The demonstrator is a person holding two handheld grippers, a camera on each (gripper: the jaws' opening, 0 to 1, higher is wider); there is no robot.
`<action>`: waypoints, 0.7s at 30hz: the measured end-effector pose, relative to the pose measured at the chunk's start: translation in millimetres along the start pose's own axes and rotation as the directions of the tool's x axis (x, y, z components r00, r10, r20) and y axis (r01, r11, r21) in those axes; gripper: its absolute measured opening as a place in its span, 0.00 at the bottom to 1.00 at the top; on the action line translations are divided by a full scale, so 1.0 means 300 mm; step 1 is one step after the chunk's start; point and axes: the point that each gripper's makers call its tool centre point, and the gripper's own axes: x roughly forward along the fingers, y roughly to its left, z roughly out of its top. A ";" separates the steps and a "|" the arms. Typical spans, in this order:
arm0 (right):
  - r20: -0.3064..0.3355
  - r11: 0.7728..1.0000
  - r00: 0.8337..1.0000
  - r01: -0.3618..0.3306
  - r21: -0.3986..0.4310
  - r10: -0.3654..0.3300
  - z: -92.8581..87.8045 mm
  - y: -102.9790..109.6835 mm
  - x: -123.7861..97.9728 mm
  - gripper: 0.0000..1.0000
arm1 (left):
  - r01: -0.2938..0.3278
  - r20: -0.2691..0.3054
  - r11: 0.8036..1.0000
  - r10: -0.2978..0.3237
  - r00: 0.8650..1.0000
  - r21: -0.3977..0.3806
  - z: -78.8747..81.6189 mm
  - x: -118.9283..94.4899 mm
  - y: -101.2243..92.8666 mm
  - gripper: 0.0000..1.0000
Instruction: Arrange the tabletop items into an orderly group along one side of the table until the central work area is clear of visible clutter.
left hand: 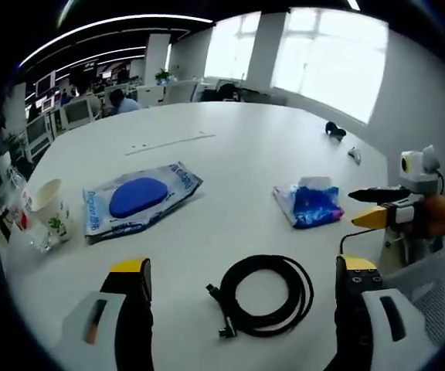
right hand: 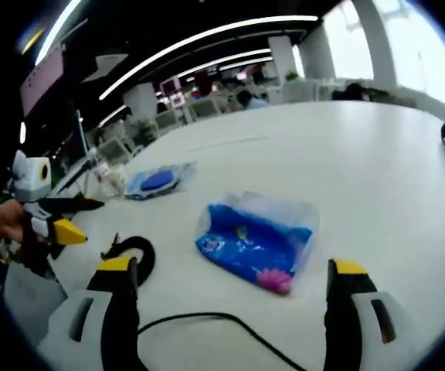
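A coiled black cable (left hand: 267, 297) lies on the white table (left hand: 230, 147) just ahead of my left gripper (left hand: 243, 265), which is open with its jaws either side of the coil and clear of it. Further out are a flat wipes pack with a blue oval (left hand: 141, 199) and a crumpled blue tissue pack (left hand: 309, 202). My right gripper (right hand: 232, 269) is open, with the tissue pack (right hand: 257, 236) a short way beyond its jaws. In the right gripper view the cable coil (right hand: 134, 255) is at the left, beside the hand-held left gripper (right hand: 56, 220).
A paper cup (left hand: 49, 202) and some clear wrapping stand at the table's left edge. A small black object (left hand: 334, 130) and a small grey item (left hand: 354, 154) lie far right. A thin black cord (right hand: 207, 321) runs across the table by my right jaws. Office desks and people lie beyond.
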 end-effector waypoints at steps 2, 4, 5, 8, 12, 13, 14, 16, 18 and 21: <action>0.001 1.000 1.000 0.006 -0.001 -0.006 0.000 -0.009 -0.007 1.00 | 0.006 -0.004 1.000 -0.006 1.000 0.000 0.003 0.010 -0.015 0.99; 0.010 1.000 1.000 0.006 0.001 -0.006 0.009 -0.013 -0.013 1.00 | 0.013 -0.003 1.000 -0.013 1.000 0.008 0.009 0.022 -0.033 0.99; 0.014 1.000 1.000 0.007 0.002 -0.007 0.009 -0.018 -0.011 1.00 | 0.018 -0.004 1.000 -0.018 1.000 0.015 0.011 0.028 -0.040 0.99; -0.001 1.000 1.000 0.010 0.000 -0.010 -0.005 -0.030 -0.010 0.99 | 0.031 -0.014 0.999 -0.030 0.999 0.035 0.016 0.043 -0.062 0.99; -0.001 1.000 1.000 0.010 0.005 -0.010 -0.016 -0.040 -0.021 0.99 | 0.043 -0.011 0.998 -0.043 0.999 0.042 0.033 0.065 -0.087 0.99; -0.005 1.000 1.000 0.010 0.004 -0.010 -0.021 -0.044 -0.025 0.99 | 0.046 -0.012 0.998 -0.046 0.999 0.048 0.037 0.075 -0.095 0.99; -0.007 1.000 1.000 0.010 0.003 -0.010 -0.025 -0.048 -0.027 0.99 | 0.050 -0.015 0.997 -0.049 0.999 0.051 0.039 0.082 -0.102 0.99; -0.003 1.000 1.000 0.013 0.013 -0.013 -0.029 -0.061 -0.033 0.99 | 0.062 -0.018 0.996 -0.061 0.998 0.059 0.044 0.100 -0.123 0.99; -0.001 1.000 1.000 0.018 0.021 -0.018 -0.030 -0.071 -0.038 0.99 | 0.076 -0.026 0.995 -0.074 0.997 0.066 0.046 0.118 -0.144 0.99; -0.004 0.999 1.000 0.022 0.024 -0.022 -0.031 -0.086 -0.044 0.99 | 0.086 -0.033 0.993 -0.084 0.996 0.079 0.052 0.145 -0.166 0.99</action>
